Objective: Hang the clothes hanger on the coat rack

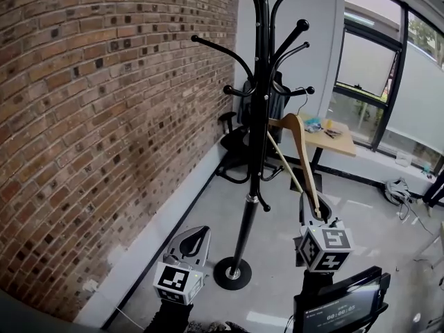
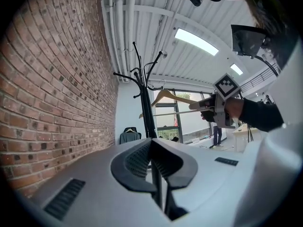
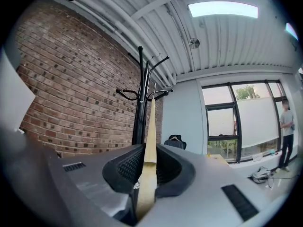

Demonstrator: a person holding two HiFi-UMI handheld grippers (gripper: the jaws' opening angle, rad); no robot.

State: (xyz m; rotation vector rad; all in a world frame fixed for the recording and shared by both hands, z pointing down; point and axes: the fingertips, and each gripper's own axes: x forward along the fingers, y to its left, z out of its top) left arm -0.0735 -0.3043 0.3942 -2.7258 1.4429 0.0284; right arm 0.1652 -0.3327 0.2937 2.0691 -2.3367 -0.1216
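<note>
Clamping 1 arm of the hanger (image 1: 299,148) in the right gripper (image 1: 316,212), holding its hook at 3 o'clock of the coat rack (image 1: 258,116), seemingly not yet hooked; resting the left gripper (image 1: 196,240) closed, empty.

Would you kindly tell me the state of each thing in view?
Rack: upright.
Hanger: tilted, one end clamped, hook near the rack's arms.
Right gripper: shut on the hanger.
Left gripper: shut, empty.
</note>
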